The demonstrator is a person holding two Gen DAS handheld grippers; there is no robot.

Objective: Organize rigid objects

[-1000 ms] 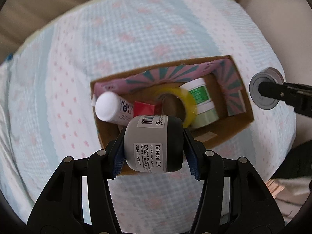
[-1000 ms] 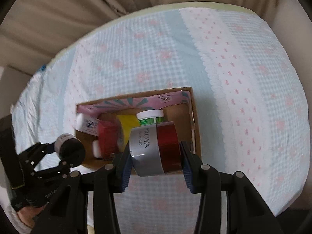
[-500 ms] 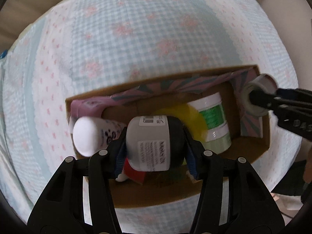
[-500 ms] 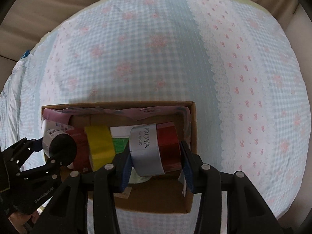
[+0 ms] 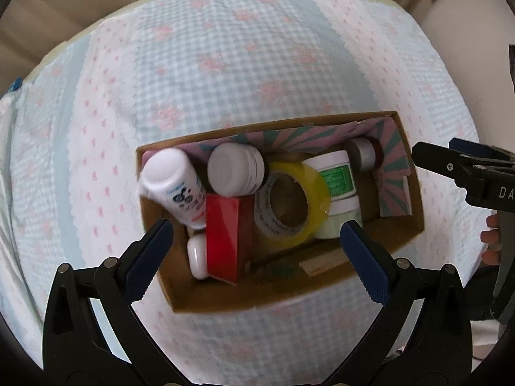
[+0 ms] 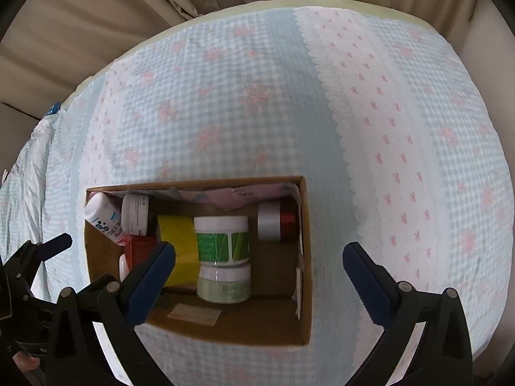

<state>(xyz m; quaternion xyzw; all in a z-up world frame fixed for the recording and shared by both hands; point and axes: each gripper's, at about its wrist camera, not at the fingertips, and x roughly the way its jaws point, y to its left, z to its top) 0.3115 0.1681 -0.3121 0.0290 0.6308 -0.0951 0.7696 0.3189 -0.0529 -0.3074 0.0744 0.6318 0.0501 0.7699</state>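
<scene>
From the left wrist, the left gripper [image 5: 256, 234] hangs above a cardboard box [image 5: 415, 189] that sits on a bed covered with a checked blue and pink sheet [image 5: 225, 74]. Its jaws have just been opening and now stand spread wide, with nothing pinched between the blue pads [image 5: 151, 257]; they touch nothing. Inside the box, from left to right, lie a white bottle [image 5: 172, 185] leaning against the left wall, a grey-capped jar [image 5: 233, 170] just beside it, a red box [image 5: 227, 238] with a small white item [image 5: 197, 257] at its left edge, a roll of yellow tape [image 5: 294, 206], a white jar with a green label [image 5: 336, 181] stacked against a pale green jar [image 5: 338, 225], and a silver-and-red jar [image 5: 363, 157] in the far right corner. The right gripper [image 5: 463, 173] shows at the right edge, outside the box.

From the right wrist, the right gripper [image 6: 259, 257] also points down over the box [image 6: 305, 257]. Its jaws have just been opening too and stand wide apart, empty; the left pad [image 6: 151, 276] overlaps the tape [image 6: 178, 247] in the view, but whether it touches it cannot be told. The silver-and-red jar [image 6: 276, 222] lies on its side by the right wall, apart from the green-label jar [image 6: 222, 238]. The left gripper [image 6: 38, 254] shows at the lower left, beside the box.
</scene>
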